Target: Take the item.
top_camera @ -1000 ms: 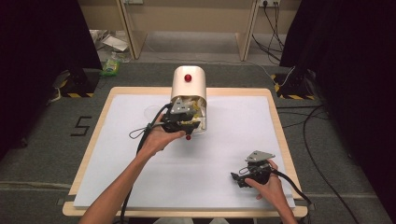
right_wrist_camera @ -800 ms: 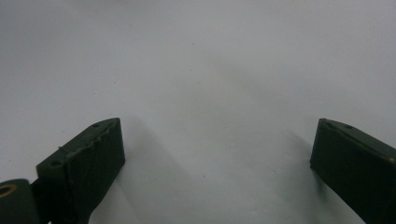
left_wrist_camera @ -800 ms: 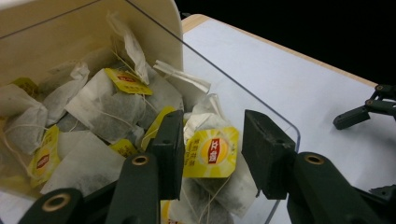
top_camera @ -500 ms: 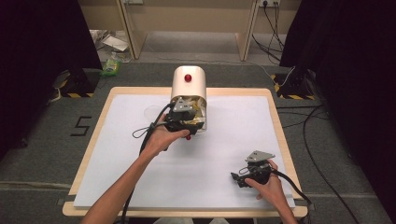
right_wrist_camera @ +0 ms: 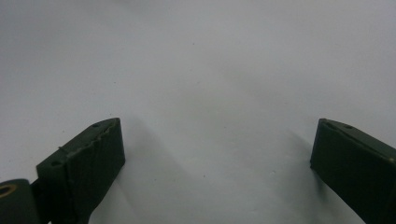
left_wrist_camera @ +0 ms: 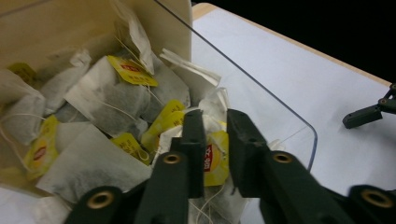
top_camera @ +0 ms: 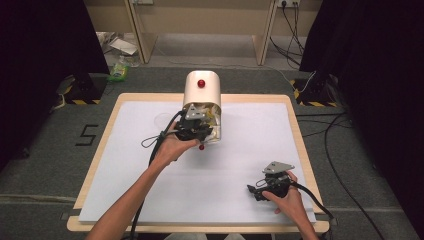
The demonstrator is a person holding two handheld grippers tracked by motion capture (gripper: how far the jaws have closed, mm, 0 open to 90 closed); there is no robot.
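A wooden table (top_camera: pixel 300 150) with a white sheet (top_camera: pixel 250 150) over it carries one cream box (top_camera: pixel 202 92), which serves as the landmark here. The box stands toward the far middle of the sheet, a red knob (top_camera: pixel 201 83) on its top, and its clear curved flap (left_wrist_camera: pixel 261 88) is swung open on the near side, apparently so the contents can be reached.

The left gripper (top_camera: pixel 192 127) is pushed into that near opening. In the left gripper view its jaws stand almost together over a yellow tag (left_wrist_camera: pixel 212 161) of one teabag; they seem to pinch it, though firm contact I cannot tell. The teabags (left_wrist_camera: pixel 112 98) lie heaped inside the box, at least eight, with six or so yellow tags showing; an exact count is hidden by the pile.

The right gripper (top_camera: pixel 270 186) rests well apart from the box, near-right of it, probably parked while the other works. Its jaws are spread wide and hold nothing, just bare sheet between them.
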